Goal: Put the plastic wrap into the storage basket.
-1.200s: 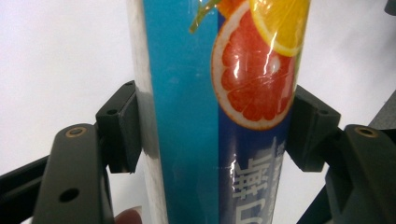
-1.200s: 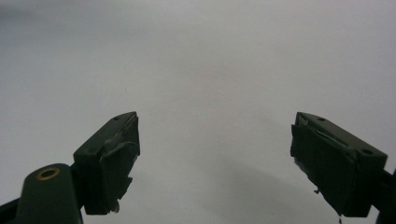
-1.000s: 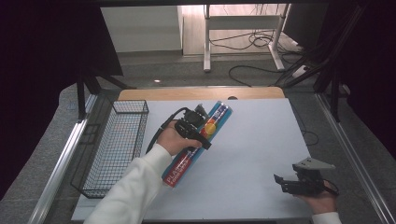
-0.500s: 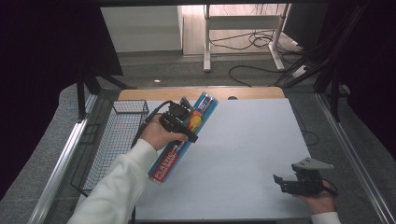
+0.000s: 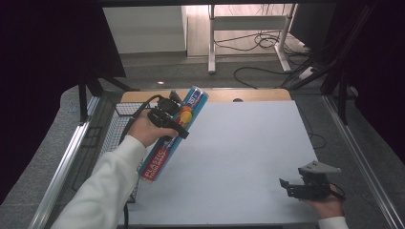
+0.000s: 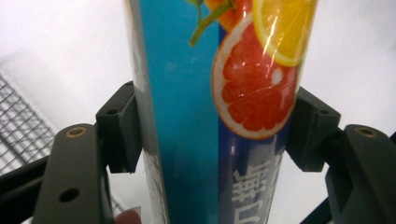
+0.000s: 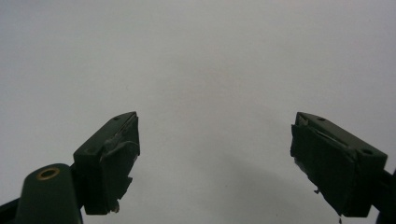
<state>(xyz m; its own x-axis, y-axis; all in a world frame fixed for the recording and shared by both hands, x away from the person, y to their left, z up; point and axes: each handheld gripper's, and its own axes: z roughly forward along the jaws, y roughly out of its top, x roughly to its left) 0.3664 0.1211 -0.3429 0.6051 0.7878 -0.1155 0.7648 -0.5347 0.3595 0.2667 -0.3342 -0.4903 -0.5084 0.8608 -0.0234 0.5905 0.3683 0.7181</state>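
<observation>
Both black pads (image 6: 122, 126) of the left gripper (image 6: 212, 128) press flat against the sides of a long plastic food wrap box (image 6: 219, 112), one on its light-blue face and the other on the darker edge beside a printed grapefruit slice, so the jaws are clamped onto the box about partway along its length. In the high view the left gripper (image 5: 168, 119) and the hand (image 5: 145, 131) around it hold the box (image 5: 174, 136) tilted, its far end toward the wooden strip at the back of the table and its near end, lettered in white on red, hanging over the left border of the white table mat (image 5: 239, 157). The box looks lifted off the surface, though from above it is hard to be sure how clear of it. Just left of the hand, a black wire basket (image 5: 112, 138) stands beside the mat, and its mesh (image 6: 21, 126) shows at the left edge of the left gripper view. A white sleeve (image 5: 102, 191) runs back from the hand to the bottom of the high view. The right gripper (image 7: 215, 158) has its two dark jaws spread wide with nothing but plain white mat between them. In the high view that right gripper (image 5: 291, 187) rests low over the near right corner of the mat, well apart from the box, with the grey plate on top and the right hand (image 5: 325, 205) behind it.
</observation>
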